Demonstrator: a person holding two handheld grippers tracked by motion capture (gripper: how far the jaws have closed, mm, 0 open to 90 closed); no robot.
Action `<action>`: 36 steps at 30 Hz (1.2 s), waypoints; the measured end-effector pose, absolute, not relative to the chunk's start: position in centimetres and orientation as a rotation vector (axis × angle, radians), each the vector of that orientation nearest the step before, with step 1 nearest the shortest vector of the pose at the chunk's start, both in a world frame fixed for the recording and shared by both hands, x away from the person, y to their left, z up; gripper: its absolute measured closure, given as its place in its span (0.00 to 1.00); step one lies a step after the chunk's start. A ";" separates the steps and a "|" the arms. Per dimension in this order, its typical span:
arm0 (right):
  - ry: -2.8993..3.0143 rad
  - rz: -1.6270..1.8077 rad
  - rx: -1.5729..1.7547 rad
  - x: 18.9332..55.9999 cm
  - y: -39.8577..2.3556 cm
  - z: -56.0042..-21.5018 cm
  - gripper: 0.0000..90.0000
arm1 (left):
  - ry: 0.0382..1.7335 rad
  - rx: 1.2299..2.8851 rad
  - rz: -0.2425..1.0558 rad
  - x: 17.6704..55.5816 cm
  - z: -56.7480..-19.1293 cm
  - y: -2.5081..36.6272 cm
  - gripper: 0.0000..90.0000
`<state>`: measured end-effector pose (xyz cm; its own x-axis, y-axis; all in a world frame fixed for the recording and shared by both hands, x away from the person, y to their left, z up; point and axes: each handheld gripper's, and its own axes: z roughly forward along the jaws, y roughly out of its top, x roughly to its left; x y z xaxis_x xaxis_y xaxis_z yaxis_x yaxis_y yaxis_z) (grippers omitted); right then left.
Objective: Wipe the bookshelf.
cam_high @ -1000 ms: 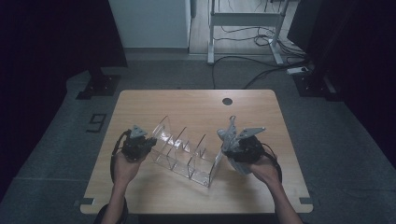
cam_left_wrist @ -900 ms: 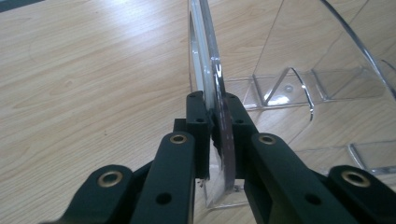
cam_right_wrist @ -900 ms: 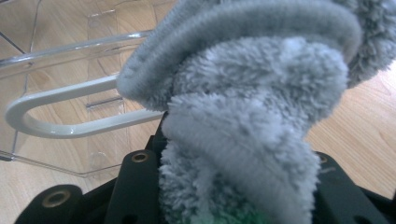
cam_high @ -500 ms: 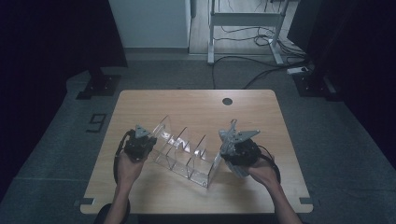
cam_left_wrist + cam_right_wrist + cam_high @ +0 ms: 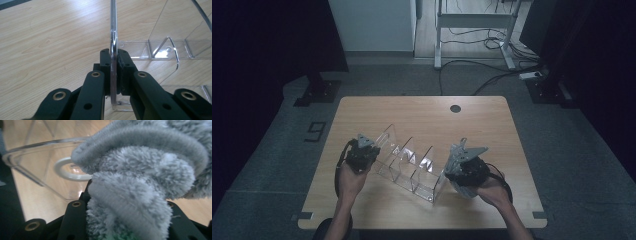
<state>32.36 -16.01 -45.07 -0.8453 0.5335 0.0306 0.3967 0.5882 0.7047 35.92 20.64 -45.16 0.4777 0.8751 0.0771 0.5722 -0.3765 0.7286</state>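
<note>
The clear acrylic organizer point(image 5: 409, 167) is lying diagonally near the middle of the wooden table point(image 5: 492, 125), and it serves as the landmark here. The left gripper point(image 5: 113, 75) is clamping the organizer's end wall at its left end, with the pads point(image 5: 105, 58) pressing on both faces of the thin panel. The right gripper point(image 5: 460, 167) is clenched on a grey fluffy cloth point(image 5: 140, 185), which is bunching up between its jaws and pressing against the curved wall at the organizer's right end. The work in hand appears to be wiping the organizer while the other gripper is steadying it. Several faults are likely from here. The left grip is resting on a narrow strip of smooth, slippery plastic, so a firm wipe at the far end is likely to be twisting the organizer out of the pads or levering the panel until it cracks. The organizer is light, so sideways pressure from the cloth is likely to be sliding or tipping it. The cloth is covering the right gripper's own line of sight, so the jaw tips are at risk of striking and scratching the plastic.
</note>
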 end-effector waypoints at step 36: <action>2.790 1.043 0.712 28.1 -12.8 -48.3 0.66 | 1.194 2.088 0.583 36.0 -45.1 20.8 0.94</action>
<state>28.12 -12.82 -48.28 -0.8889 0.4498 0.0864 0.3962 0.6604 0.6378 36.00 20.82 -45.12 0.4852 0.8725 0.0567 0.5814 -0.3704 0.7245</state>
